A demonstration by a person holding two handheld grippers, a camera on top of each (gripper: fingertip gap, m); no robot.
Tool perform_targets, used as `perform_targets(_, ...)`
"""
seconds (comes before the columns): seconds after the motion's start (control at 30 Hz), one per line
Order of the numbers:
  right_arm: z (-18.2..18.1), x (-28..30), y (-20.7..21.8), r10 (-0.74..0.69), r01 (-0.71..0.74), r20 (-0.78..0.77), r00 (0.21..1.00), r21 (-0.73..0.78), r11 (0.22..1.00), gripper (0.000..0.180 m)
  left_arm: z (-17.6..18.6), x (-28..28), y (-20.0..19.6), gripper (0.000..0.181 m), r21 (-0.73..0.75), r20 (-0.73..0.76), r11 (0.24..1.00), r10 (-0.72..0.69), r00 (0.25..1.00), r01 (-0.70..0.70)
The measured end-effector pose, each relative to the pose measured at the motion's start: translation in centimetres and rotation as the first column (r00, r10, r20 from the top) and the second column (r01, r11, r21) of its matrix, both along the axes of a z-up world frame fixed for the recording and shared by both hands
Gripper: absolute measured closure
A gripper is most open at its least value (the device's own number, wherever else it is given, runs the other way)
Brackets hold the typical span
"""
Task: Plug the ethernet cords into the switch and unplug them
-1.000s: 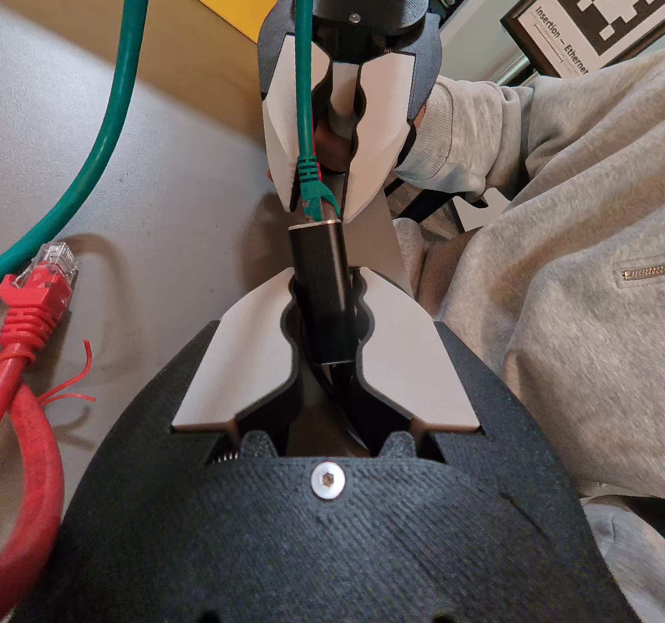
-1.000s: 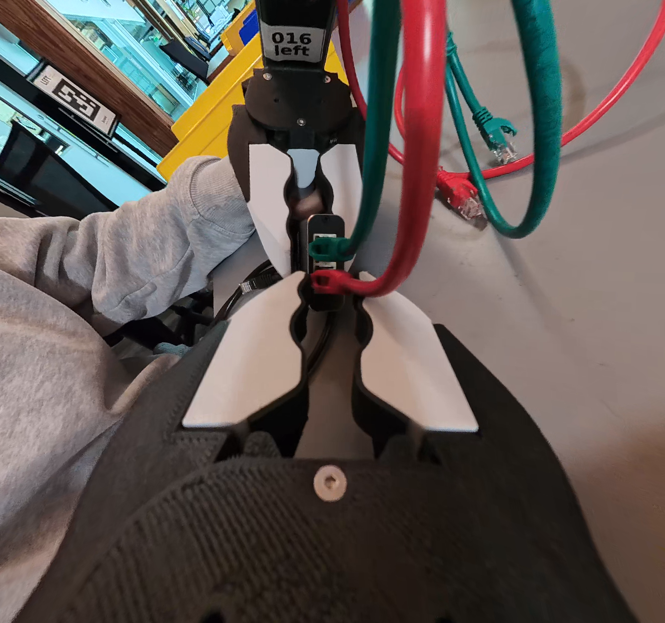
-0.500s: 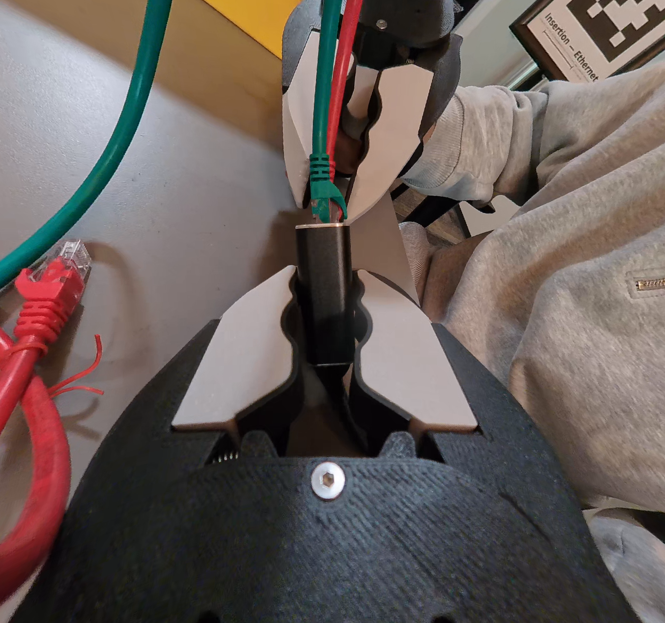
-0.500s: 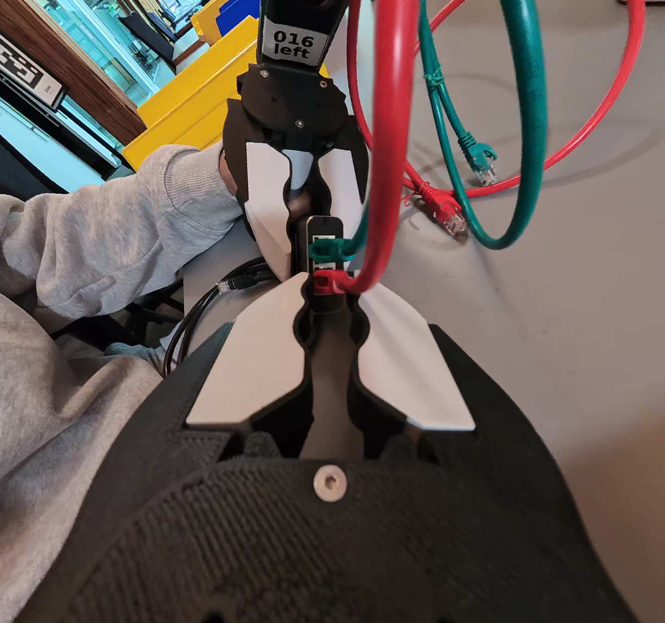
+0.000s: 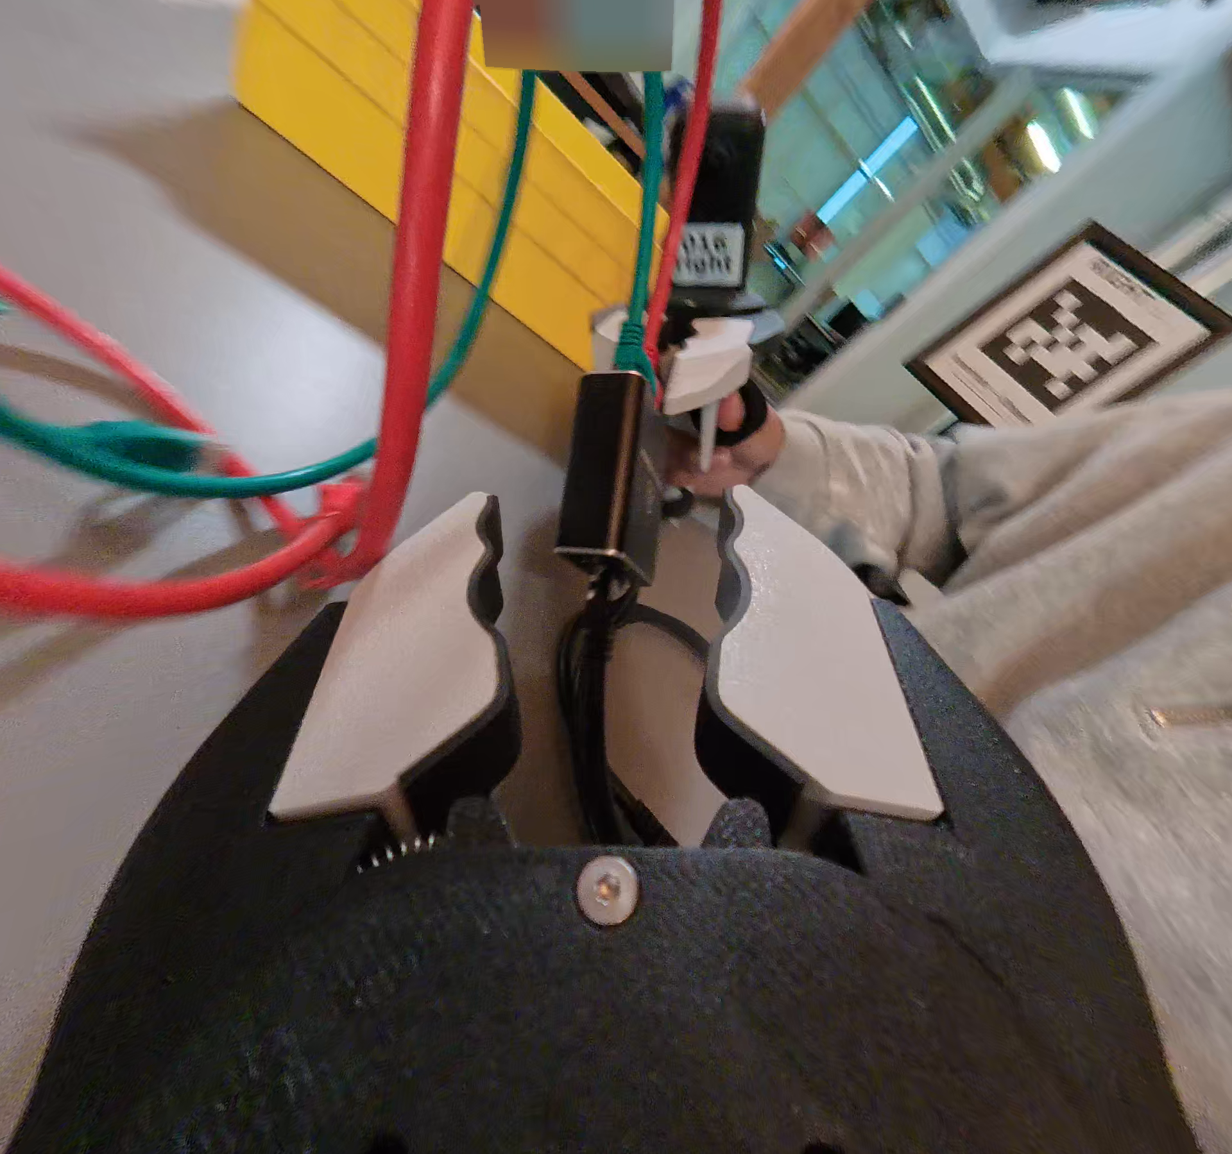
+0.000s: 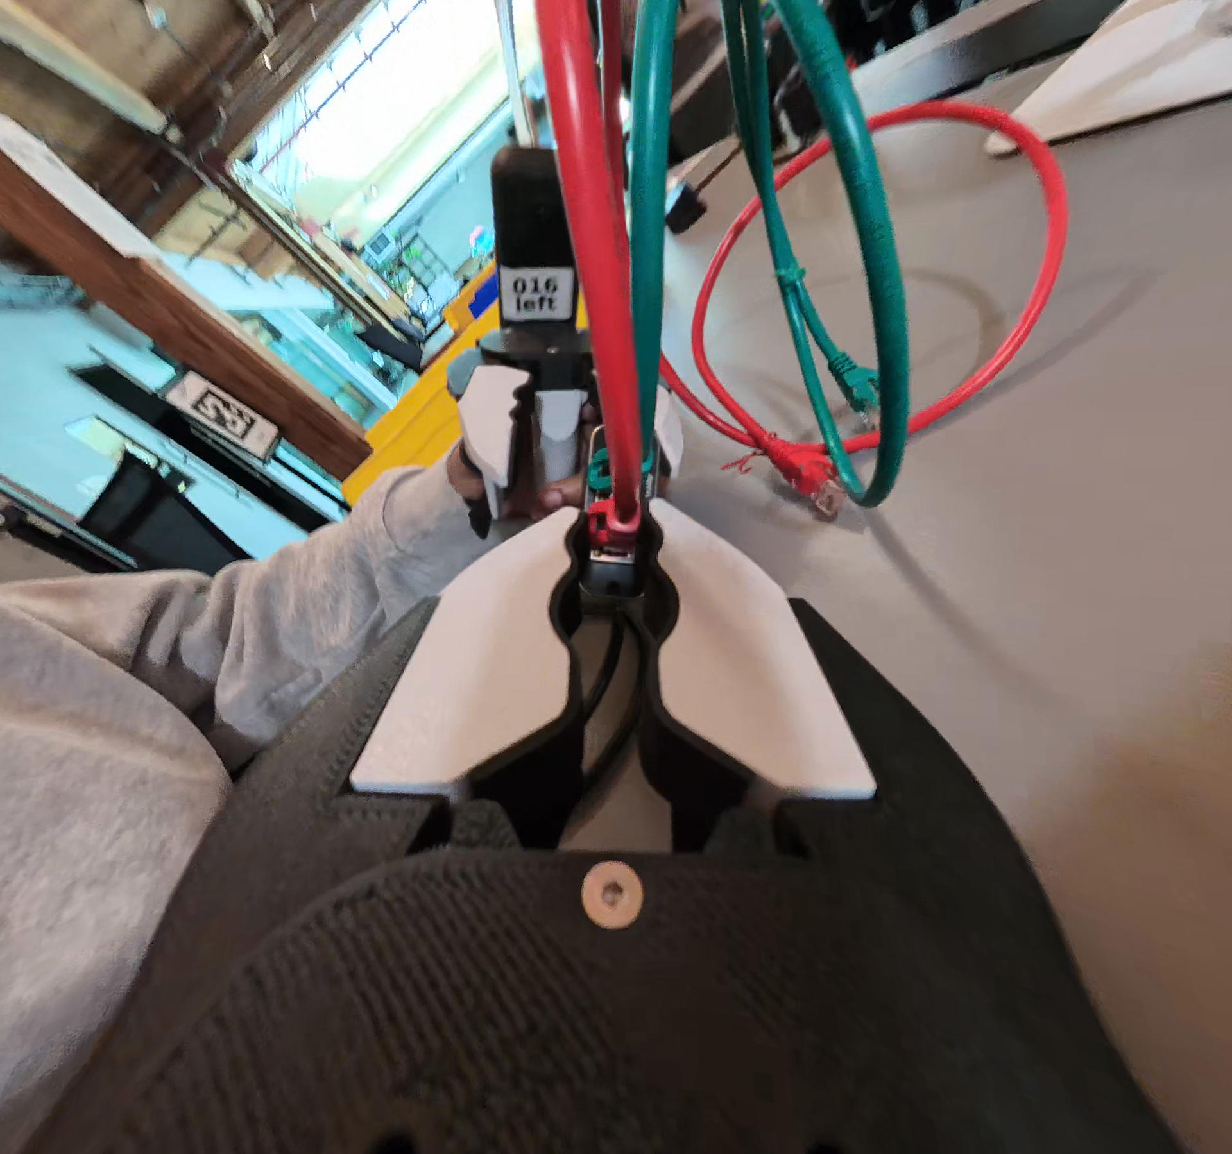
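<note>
The small black switch (image 5: 603, 475) is held off the grey table, with a green cord (image 5: 630, 349) and a red cord (image 5: 667, 269) plugged into its face. My left gripper (image 5: 607, 502) is open, its fingers spread wide on either side of the switch's near end without touching it. My right gripper (image 6: 613, 525) is shut on the switch (image 6: 610, 579) just below the red plug (image 6: 610, 522); the green plug (image 6: 600, 472) sits in a port beyond it. The left gripper (image 6: 580, 435) also shows open at the switch's far end.
The cords' loose ends, a red plug (image 6: 810, 475) and a green plug (image 6: 857, 382), lie on the table (image 6: 1000, 589). A black cable (image 5: 593, 655) hangs from the switch. Yellow bins (image 5: 400, 95), a framed marker sign (image 5: 1067, 342) and a grey sleeve (image 5: 933, 502) are nearby.
My left gripper has opened, let go of the switch and drawn back. My right gripper has closed on the switch's other end. The cords now swing across both views.
</note>
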State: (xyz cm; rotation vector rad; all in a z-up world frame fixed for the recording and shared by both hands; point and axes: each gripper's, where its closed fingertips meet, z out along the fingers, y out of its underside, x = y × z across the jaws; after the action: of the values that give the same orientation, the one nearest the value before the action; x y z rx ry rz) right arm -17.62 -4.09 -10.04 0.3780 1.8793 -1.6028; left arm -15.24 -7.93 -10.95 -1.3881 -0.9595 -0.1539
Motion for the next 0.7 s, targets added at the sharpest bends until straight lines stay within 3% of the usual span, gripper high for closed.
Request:
perform_targets(0.07, 1.1, -1.1, 0.5, -0.025, 0.031, 0.074, 0.997, -0.085, 0.996, 0.166, 1.3, -0.9, -1.5, 0.115, -0.019, -0.046, 0.992, 0.122, 0.991, -0.123)
perform_targets(0.17, 2.0, -2.8, 1.4, -0.062, 0.099, 0.21, 0.976, -0.173, 0.98, 0.167, 5.4, -1.1, -2.8, 0.095, 0.032, -0.179, 0.951, 0.308, 0.934, -0.307)
perform_targets(0.23, 2.0, -3.2, 1.6, -0.077, 0.119, 0.225, 0.971, -0.181, 0.976, 0.167, 8.0, -0.2, -1.9, 0.092, 0.086, -0.248, 0.931, 0.364, 0.898, -0.354)
perform_targets(0.3, 2.2, -3.2, 1.7, -0.093, 0.136, 0.223, 0.97, -0.189, 0.973, 0.167, 9.5, 1.0, -0.1, 0.1, 0.151, -0.296, 0.915, 0.403, 0.866, -0.374)
perform_targets(0.37, 2.6, -3.1, 1.8, -0.098, 0.144, 0.221, 0.97, -0.203, 0.968, 0.167, 10.1, 2.5, 2.1, 0.123, 0.257, -0.315, 0.891, 0.444, 0.838, -0.375)
perform_targets(0.43, 2.9, -3.0, 1.8, -0.104, 0.148, 0.207, 0.973, -0.213, 0.966, 0.167, 9.2, 3.6, 4.2, 0.14, 0.376, -0.256, 0.852, 0.474, 0.843, -0.365)
perform_targets(0.5, 3.3, -2.7, 1.9, -0.086, 0.139, 0.223, 0.971, -0.234, 0.962, 0.167, 6.5, 4.1, 6.9, 0.148, 0.417, -0.15, 0.85, 0.413, 0.898, -0.321)
perform_targets(0.6, 3.7, -2.5, 2.0, -0.055, 0.142, 0.303, 0.952, -0.276, 0.951, 0.167, 3.1, 3.9, 9.7, 0.149, 0.444, 0.003, 0.851, 0.312, 0.95, -0.28)
perform_targets(0.7, 3.6, -1.9, 1.7, -0.043, 0.133, 0.308, 0.951, -0.276, 0.952, 0.167, 2.7, 3.1, 9.7, 0.141, 0.496, 0.074, 0.813, 0.311, 0.948, -0.305)
